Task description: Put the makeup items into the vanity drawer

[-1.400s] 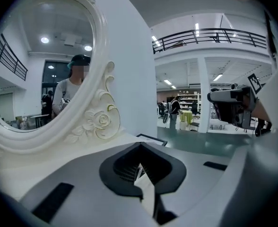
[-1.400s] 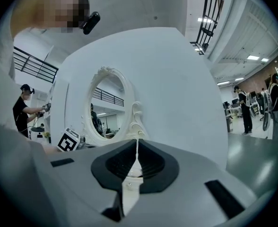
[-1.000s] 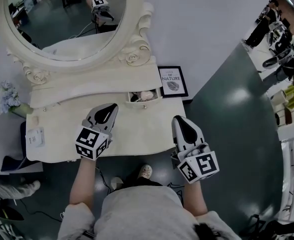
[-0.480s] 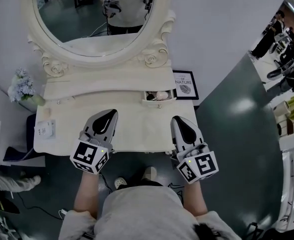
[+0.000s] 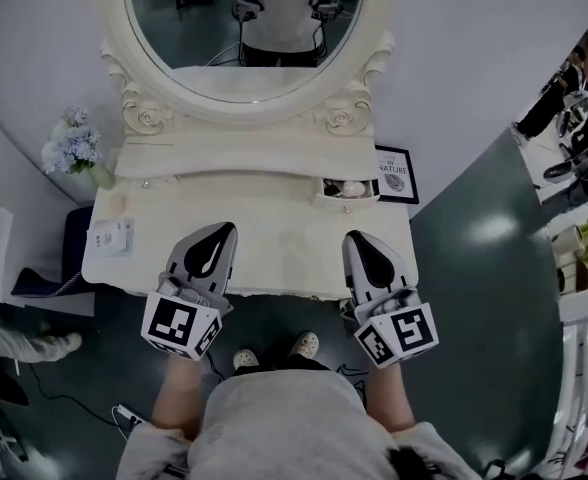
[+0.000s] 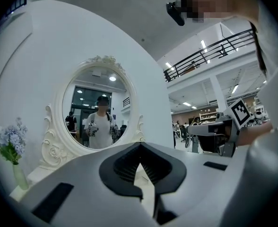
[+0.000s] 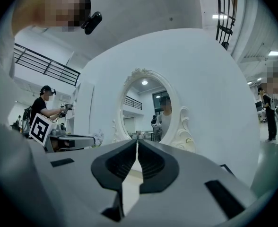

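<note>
while your left tool [image 5: 218, 232] and right tool [image 5: 358, 239] hang clenched and empty over the bench [image 5: 274, 230] edge, the makeup items [image 5: 352, 187] lie in the open drawer [image 5: 346, 200], which an off-centre push could jam.

Left gripper [image 5: 217, 234] and right gripper [image 5: 359, 241] level, jaws together, empty

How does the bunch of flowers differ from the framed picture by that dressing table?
The flowers stand at the vanity's left end, the framed picture at its right. The flowers are a pale, bushy bunch; the picture is a flat, dark-framed rectangle with print. Both sit at the back, by the wall.
</note>
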Action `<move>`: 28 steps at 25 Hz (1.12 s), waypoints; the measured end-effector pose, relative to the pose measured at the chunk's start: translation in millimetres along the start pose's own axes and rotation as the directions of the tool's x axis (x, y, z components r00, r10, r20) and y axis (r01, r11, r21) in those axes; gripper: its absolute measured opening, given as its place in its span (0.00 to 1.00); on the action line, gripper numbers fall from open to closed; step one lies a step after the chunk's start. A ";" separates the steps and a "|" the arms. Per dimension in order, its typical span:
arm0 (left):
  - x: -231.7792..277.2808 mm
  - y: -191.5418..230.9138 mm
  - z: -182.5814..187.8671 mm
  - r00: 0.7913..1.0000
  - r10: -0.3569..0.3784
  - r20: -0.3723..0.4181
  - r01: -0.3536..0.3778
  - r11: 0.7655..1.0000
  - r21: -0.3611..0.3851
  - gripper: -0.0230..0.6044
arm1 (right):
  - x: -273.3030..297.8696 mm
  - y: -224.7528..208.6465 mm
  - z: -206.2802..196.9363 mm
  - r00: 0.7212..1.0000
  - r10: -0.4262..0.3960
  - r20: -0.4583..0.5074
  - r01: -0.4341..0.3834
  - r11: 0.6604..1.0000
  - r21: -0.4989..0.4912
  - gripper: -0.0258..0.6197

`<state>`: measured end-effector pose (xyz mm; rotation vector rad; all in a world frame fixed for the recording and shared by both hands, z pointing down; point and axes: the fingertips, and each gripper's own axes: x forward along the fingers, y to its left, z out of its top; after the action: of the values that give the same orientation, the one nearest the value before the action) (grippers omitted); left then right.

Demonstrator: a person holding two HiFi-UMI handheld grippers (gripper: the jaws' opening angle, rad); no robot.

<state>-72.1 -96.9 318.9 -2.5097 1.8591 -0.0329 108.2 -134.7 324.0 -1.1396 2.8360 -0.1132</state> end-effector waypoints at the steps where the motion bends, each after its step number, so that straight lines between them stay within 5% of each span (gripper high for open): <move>1: -6.3 2.7 1.5 1.000 0.009 0.006 -0.009 1.000 0.000 0.06 | 0.9 6.1 0.1 1.000 0.006 0.000 -0.006 1.000 -0.003 0.08; 28: -115.3 39.7 28.2 0.991 0.092 0.102 -0.097 0.994 0.047 0.06 | 2.3 115.6 2.7 0.997 0.076 0.016 -0.075 0.996 -0.046 0.08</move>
<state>-142.9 1.9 288.9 -2.3408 1.9096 0.0438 27.4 -53.1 309.7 -1.0341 2.8755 -0.0332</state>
